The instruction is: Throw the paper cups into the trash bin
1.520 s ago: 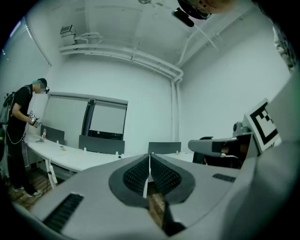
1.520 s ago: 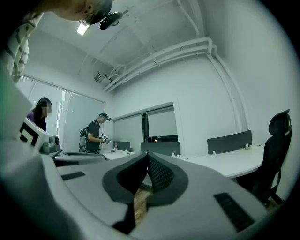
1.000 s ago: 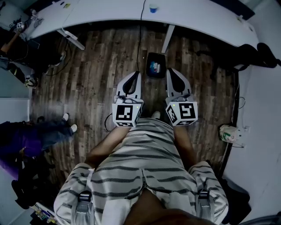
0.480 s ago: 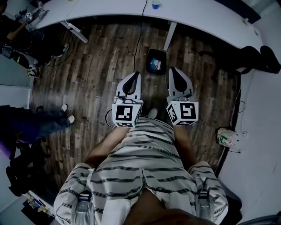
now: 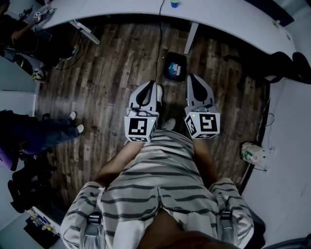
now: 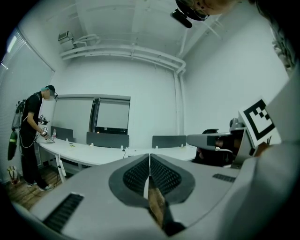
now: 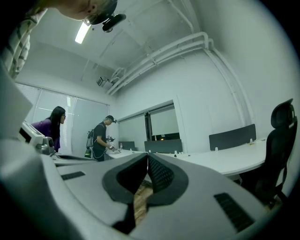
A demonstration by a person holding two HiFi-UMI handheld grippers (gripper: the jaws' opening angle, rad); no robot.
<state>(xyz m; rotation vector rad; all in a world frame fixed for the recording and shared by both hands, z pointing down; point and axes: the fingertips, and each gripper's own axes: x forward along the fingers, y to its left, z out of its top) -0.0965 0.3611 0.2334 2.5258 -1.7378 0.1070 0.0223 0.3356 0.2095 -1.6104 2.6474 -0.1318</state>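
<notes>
Just beyond the trash bin [image 5: 174, 66], up on the desk [image 5: 233, 19], sits what looks like 1 paper cup [image 5: 174, 4], dead ahead of both claws. The left gripper [image 5: 149, 86] and right gripper [image 5: 191, 80] are both clamped together and empty on the bin's near side, the right one slightly nearer I'd say.

floor [image 5: 107, 73]: dark wood planks, grained, matt
worktop [image 5: 233, 19]: white, smooth, faint sheen
left hand-held gripper [image 6: 149, 158]: matt grey plastic shell; black ribbed pads [image 6: 165, 177]
right hand-held gripper [image 7: 147, 159]: same matt grey plastic
shirt [image 5: 160, 180]: striped cloth
trash bin [image 5: 167, 59]: black, looks plastic
</notes>
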